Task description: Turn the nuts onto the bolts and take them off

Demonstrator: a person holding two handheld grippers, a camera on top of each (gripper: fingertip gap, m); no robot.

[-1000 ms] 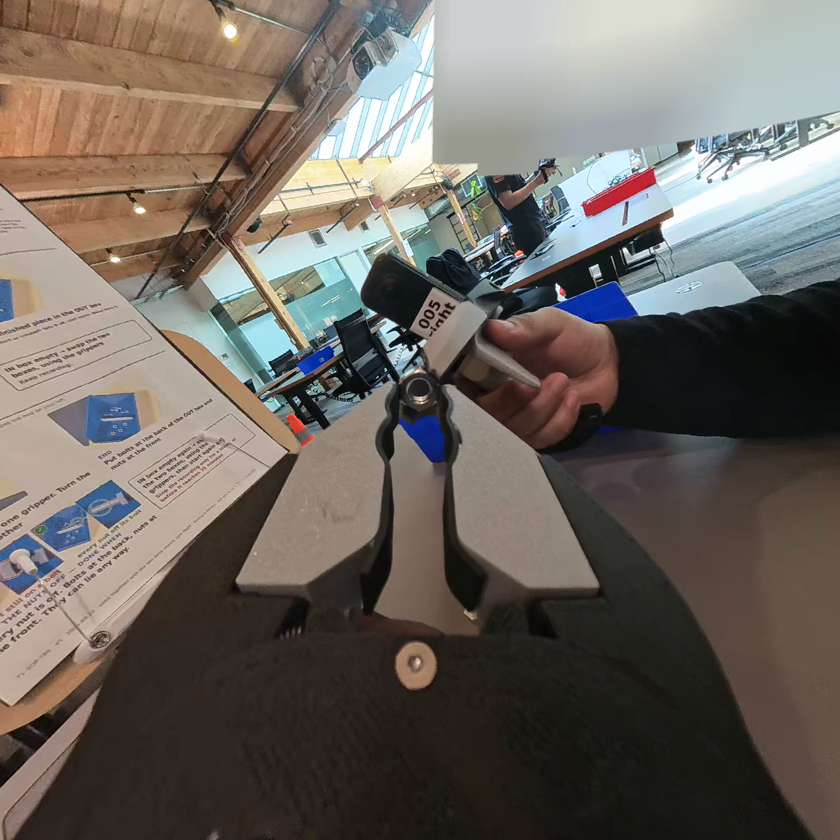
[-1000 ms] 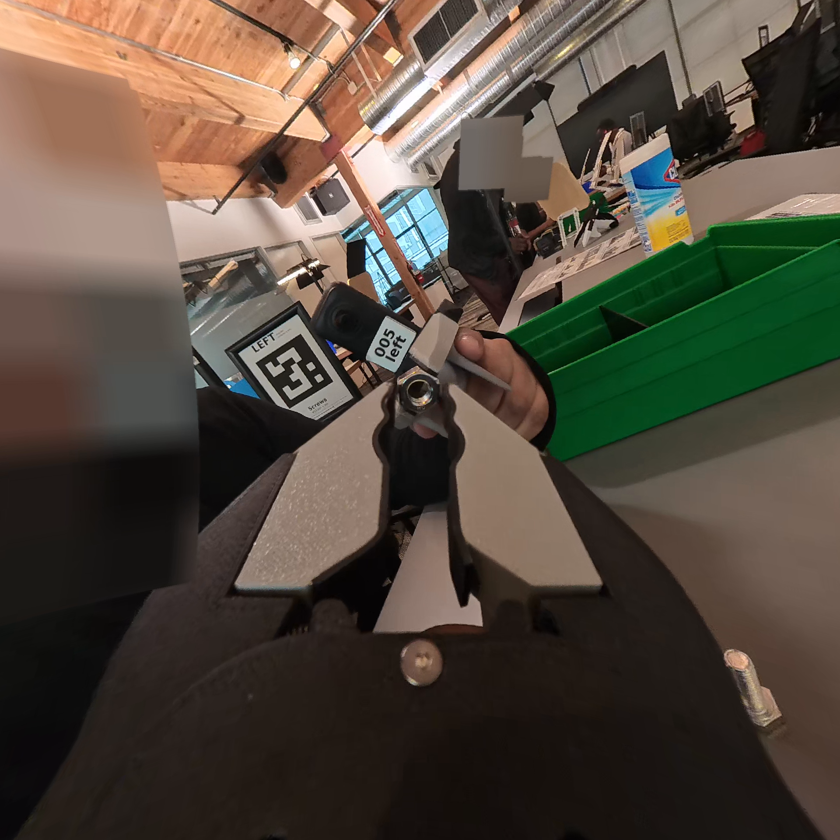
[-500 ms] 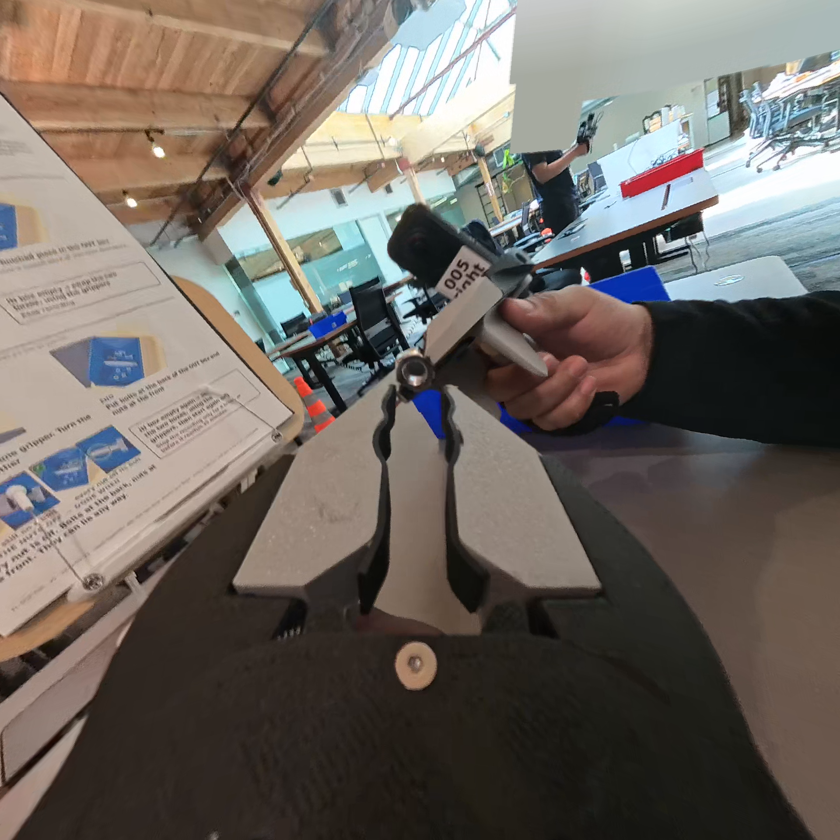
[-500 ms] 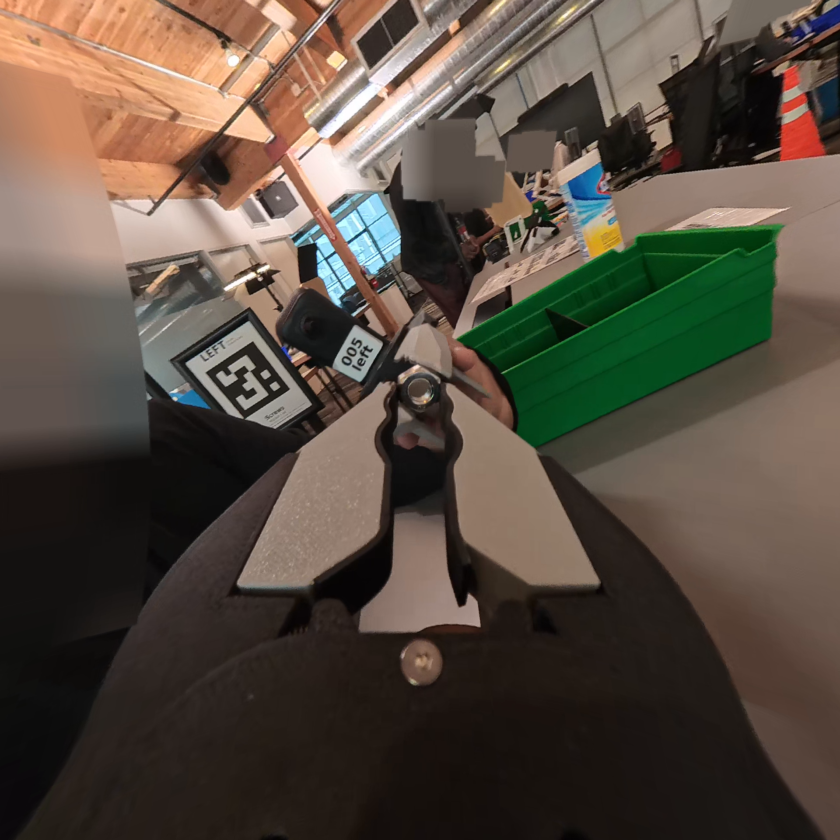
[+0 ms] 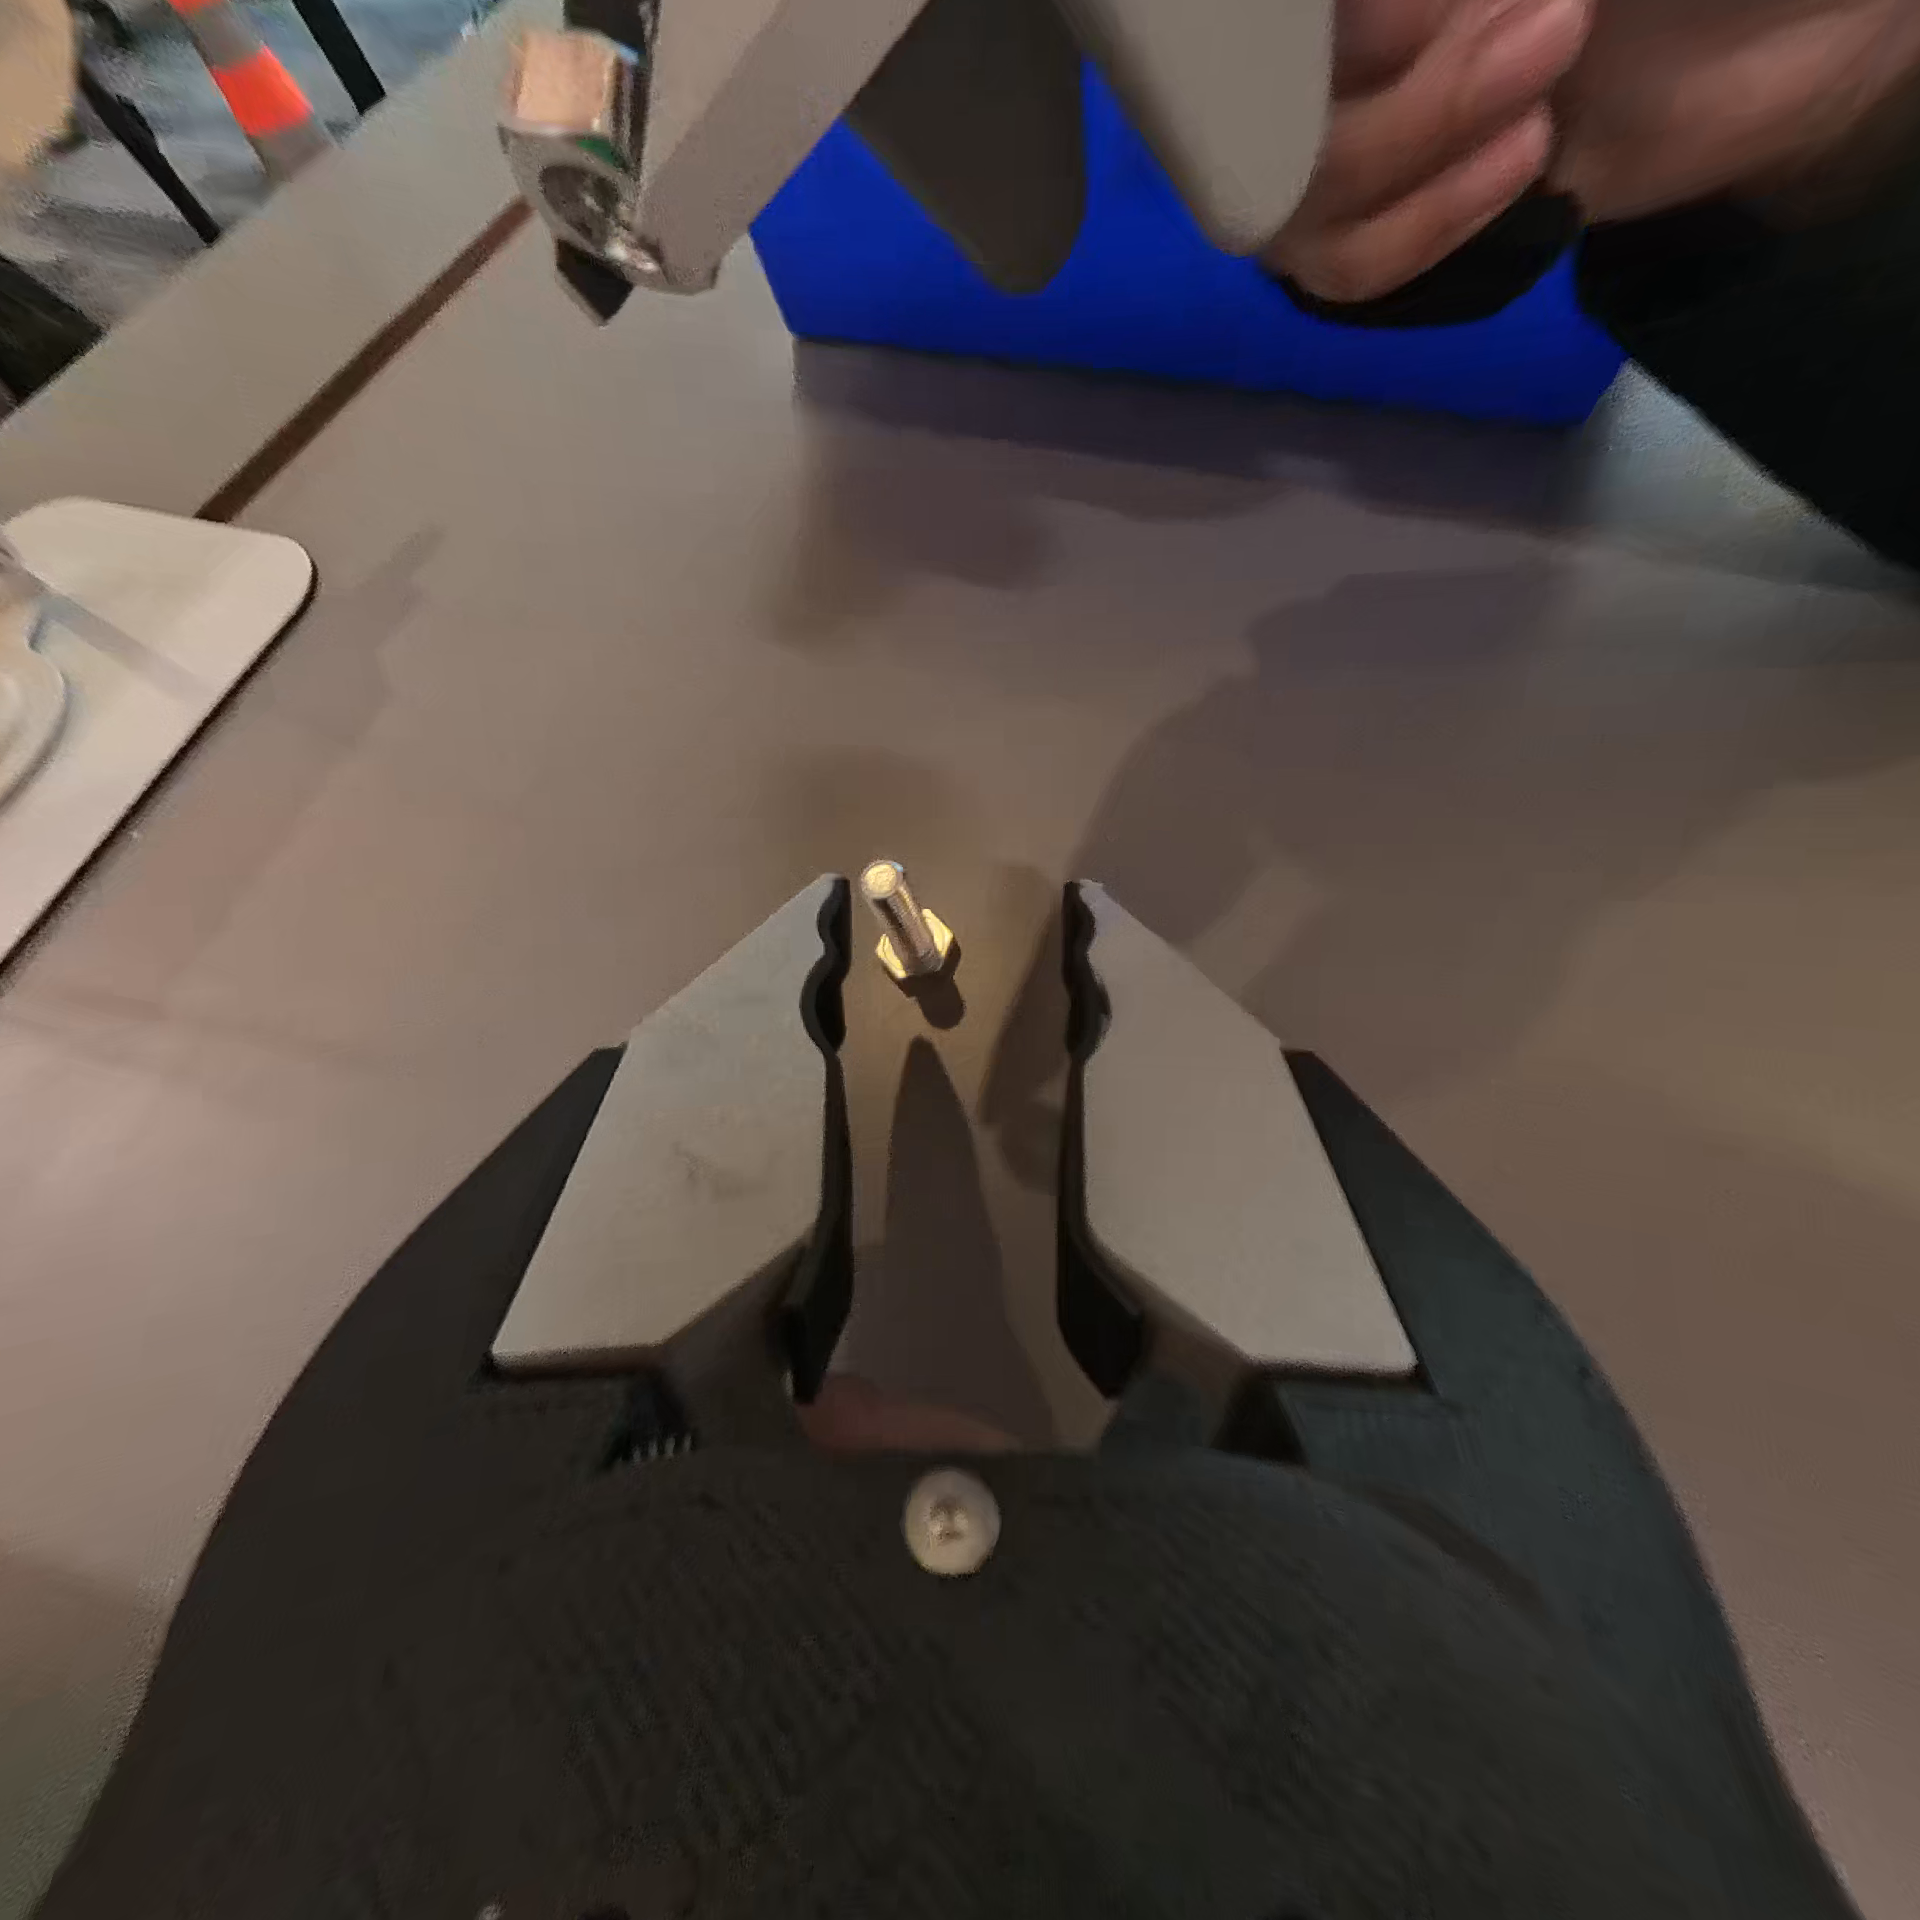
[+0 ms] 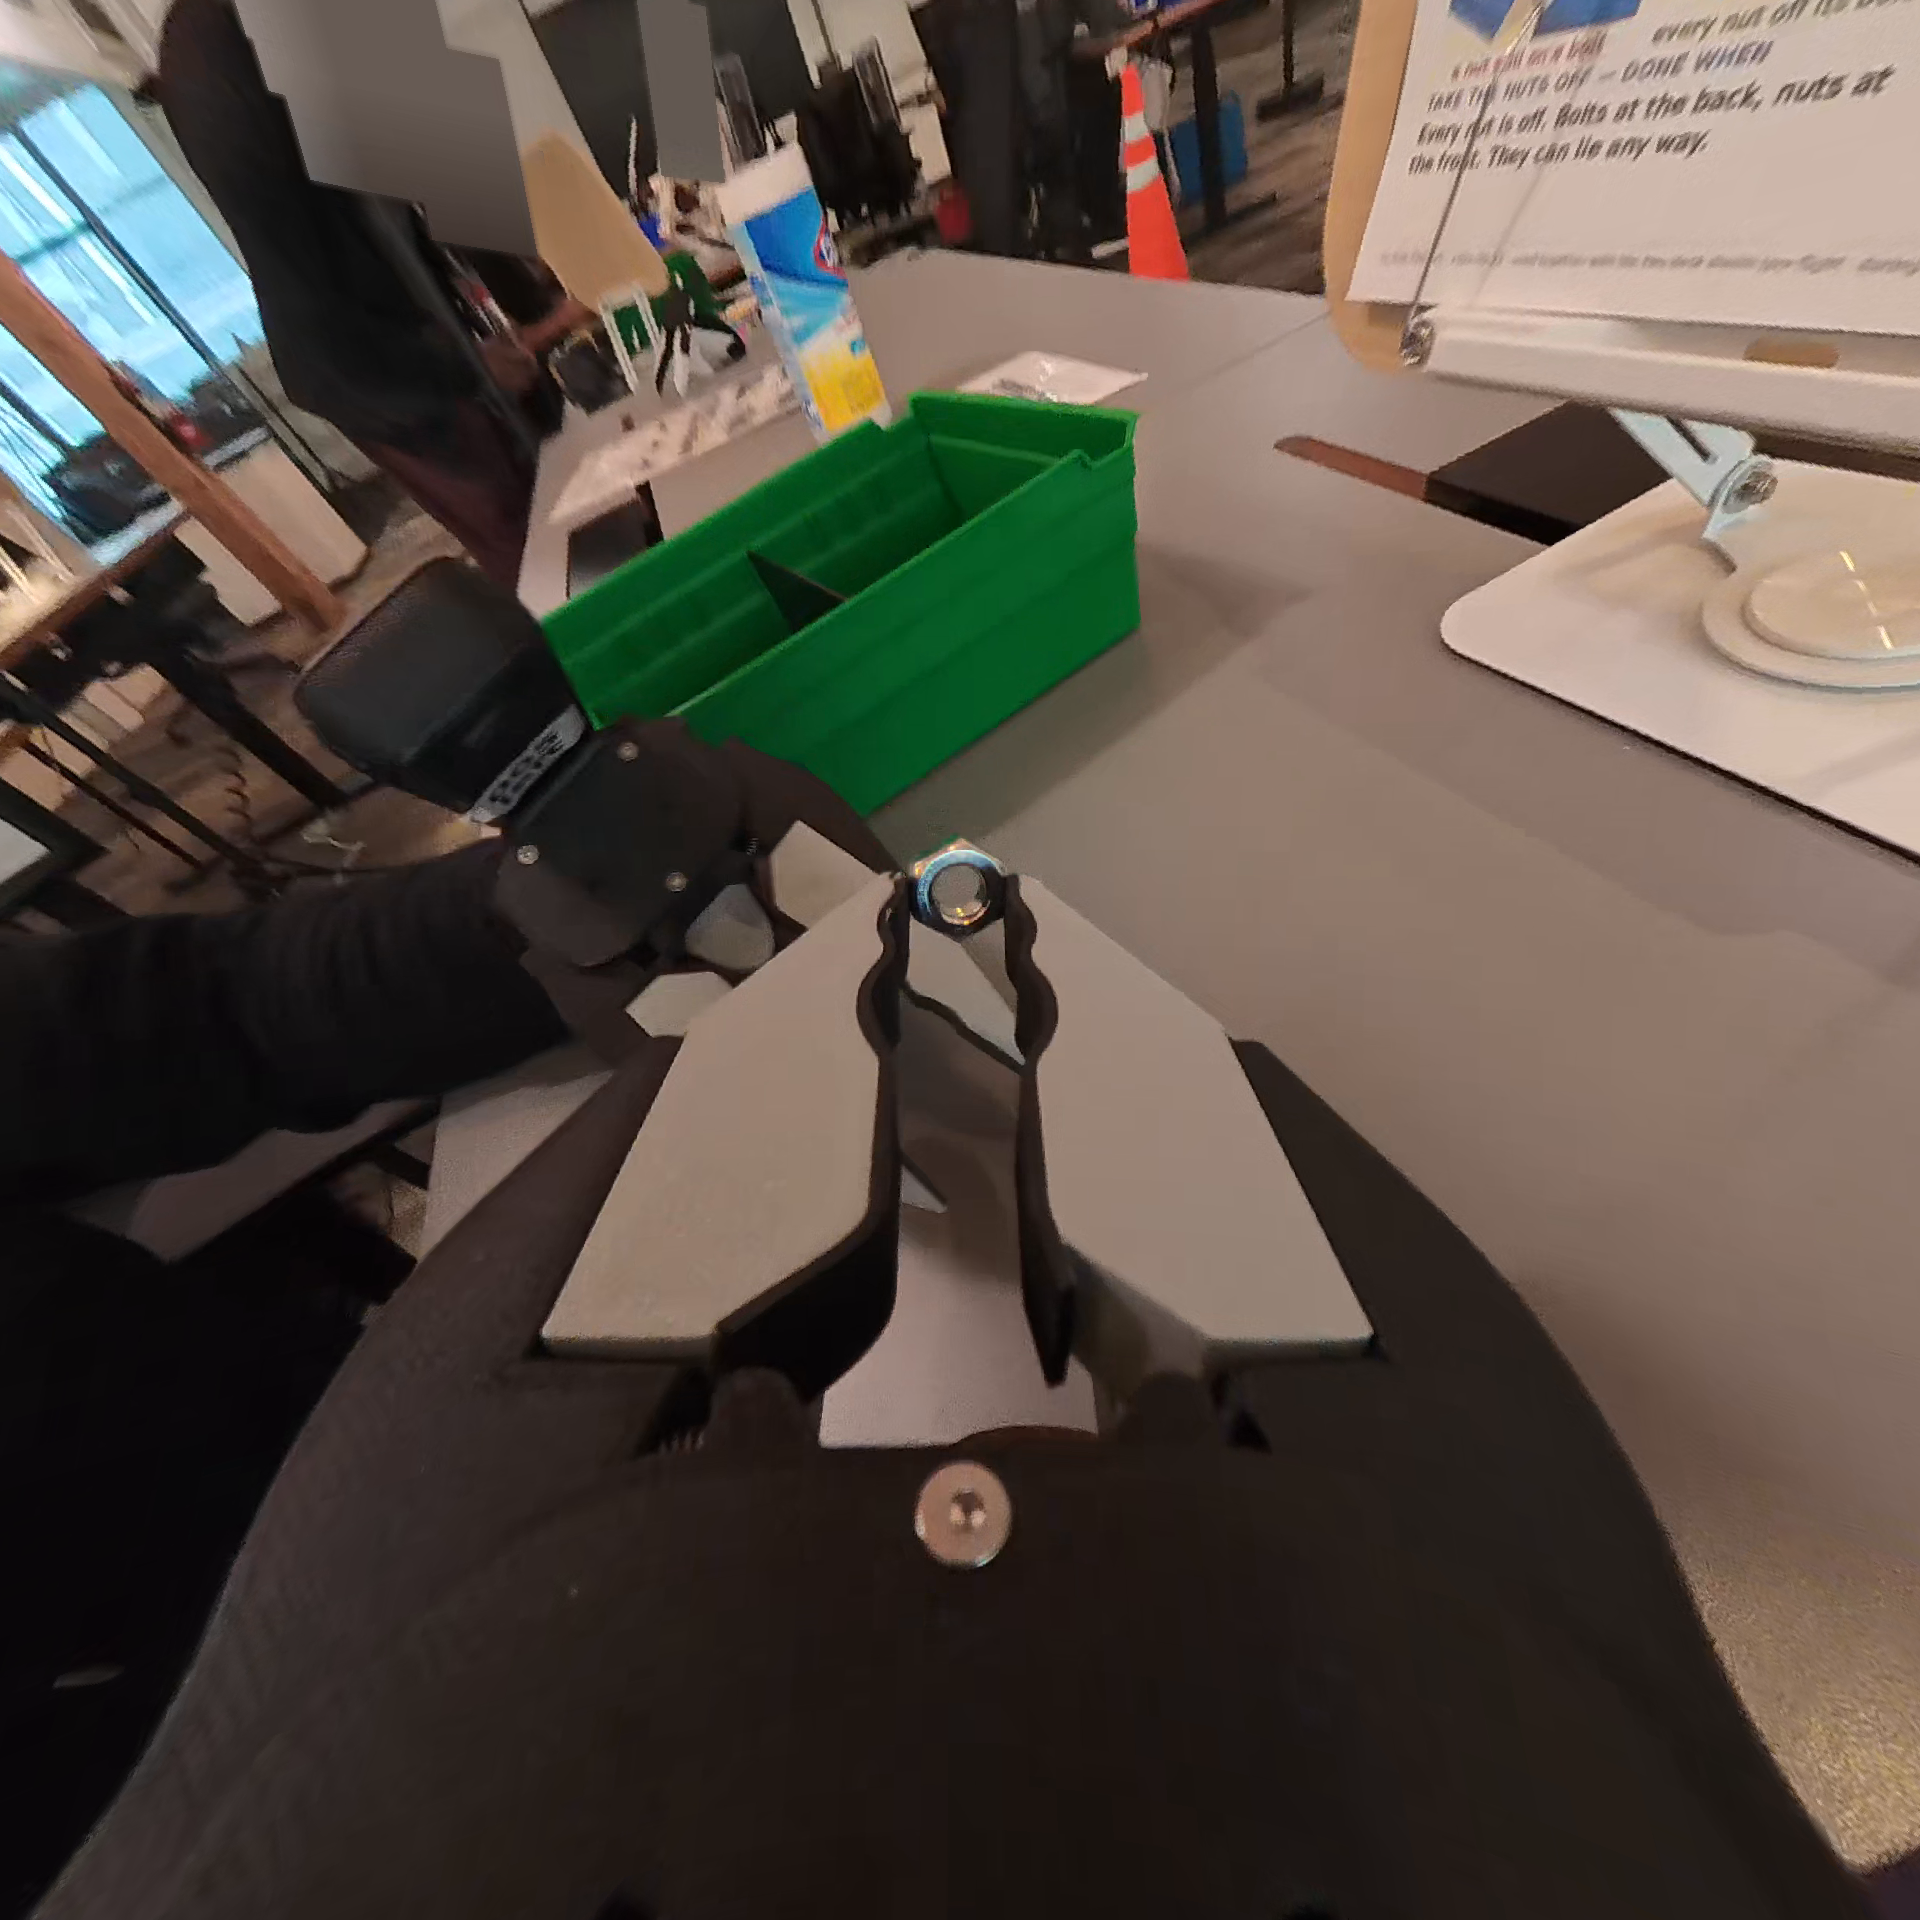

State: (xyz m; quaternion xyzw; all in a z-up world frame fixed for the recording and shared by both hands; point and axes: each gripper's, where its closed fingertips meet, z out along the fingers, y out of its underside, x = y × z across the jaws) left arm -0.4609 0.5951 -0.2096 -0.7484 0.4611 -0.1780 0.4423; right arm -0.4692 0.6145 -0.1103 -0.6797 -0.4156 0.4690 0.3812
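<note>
1. Nut [image 6: 958,896] and bolt [image 5: 906,927] are apart, so the taking-off step looks done.
2. Right tool [image 6: 961,902] pinches the nut, up above the bolt.
3. Left tool [image 5: 948,909] is open around the bolt, which lies on the bench [image 5: 1351,727].
4. Next, I think, the left tool must close on the bolt.

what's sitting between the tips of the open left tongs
In the left wrist view, a small silver hex-head bolt lies on the grey table between the left tongs, nearer the left tip, apparently untouched.
</note>
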